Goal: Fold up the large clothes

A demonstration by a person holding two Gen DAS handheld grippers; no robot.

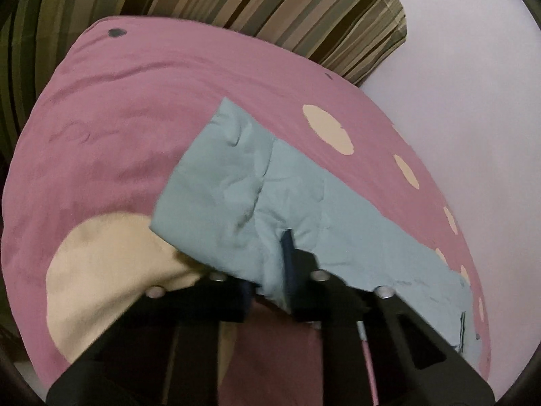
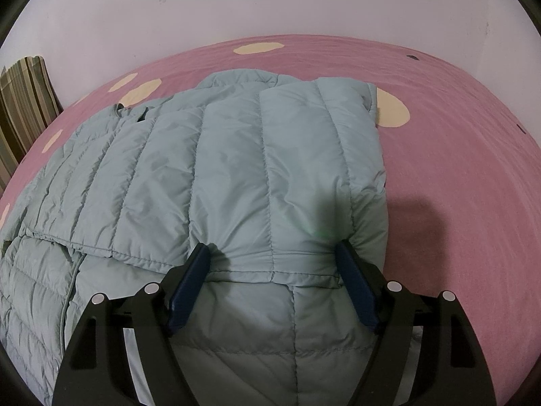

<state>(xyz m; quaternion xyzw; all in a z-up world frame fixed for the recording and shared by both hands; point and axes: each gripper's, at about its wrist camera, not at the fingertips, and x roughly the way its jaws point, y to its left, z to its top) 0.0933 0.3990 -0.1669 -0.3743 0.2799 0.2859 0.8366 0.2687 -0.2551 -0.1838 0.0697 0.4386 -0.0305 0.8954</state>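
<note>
Over on the left, a striped cushion leans at the far end of the bed against the pale wall, and it shows again as a small striped corner at the far left of the right wrist view. The bed itself is covered by a pink sheet printed with cream dots, one big dot lying near and left in the left wrist view. The left gripper has its two fingers drawn close together, and a bunched fold of the pale blue jacket is pinched between them; the cloth rises from the sheet there, with its smooth, crumpled side toward the camera, and trails away to the right along the row of dots. Moving right, the jacket shows its quilted outer side, spread across the middle of the bed with one panel folded over another, its hemmed edge running across just ahead of the right gripper. That gripper stands wide apart, its blue pads resting on either side of the puffy folded edge and pressing lightly into it, not closed on it. Further right, only bare pink sheet with the gripper's shadow on it, and the wall beyond.
</note>
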